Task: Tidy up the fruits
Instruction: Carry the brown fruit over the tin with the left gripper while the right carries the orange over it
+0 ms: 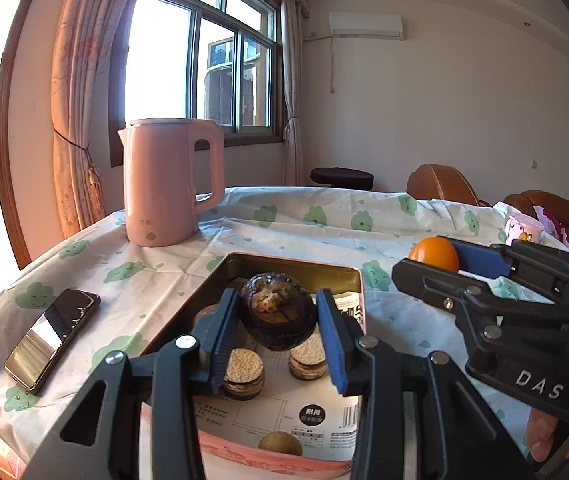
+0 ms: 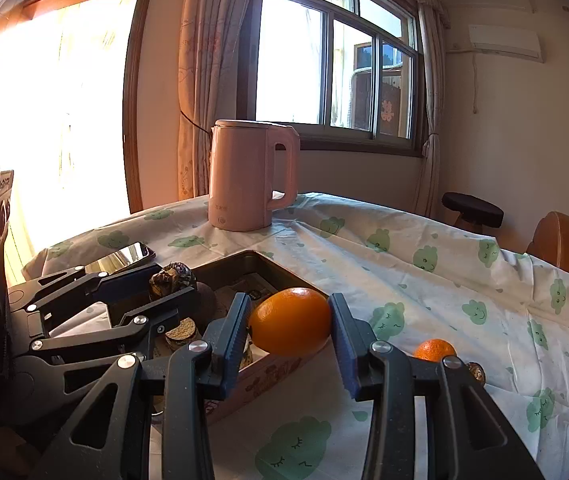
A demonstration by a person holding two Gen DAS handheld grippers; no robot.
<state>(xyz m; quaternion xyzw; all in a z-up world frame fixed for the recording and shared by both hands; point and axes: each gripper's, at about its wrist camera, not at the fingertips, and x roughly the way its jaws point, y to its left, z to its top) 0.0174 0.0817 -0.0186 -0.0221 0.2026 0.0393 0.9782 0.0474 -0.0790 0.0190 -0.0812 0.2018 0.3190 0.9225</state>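
Observation:
My left gripper (image 1: 278, 320) is shut on a dark, wrinkled brown fruit (image 1: 278, 312) and holds it above the open tin box (image 1: 304, 266). The fruit also shows in the right wrist view (image 2: 172, 280). My right gripper (image 2: 290, 320) is shut on an orange (image 2: 290, 322), at the box's right rim (image 2: 280, 276); the orange shows in the left wrist view (image 1: 434, 254). Inside the box lie two round sandwich biscuits (image 1: 244, 374) (image 1: 308, 358) and a small brown fruit (image 1: 280, 443). A second orange (image 2: 434, 350) and a small brown fruit (image 2: 476, 372) lie on the table to the right.
A pink electric kettle (image 1: 164, 184) stands behind the box. A phone (image 1: 52, 334) lies on the cloth at the left. A pink cup (image 1: 524, 230) stands at the right edge. Brown chairs (image 1: 440, 180) and a dark stool (image 1: 342, 178) stand beyond the table.

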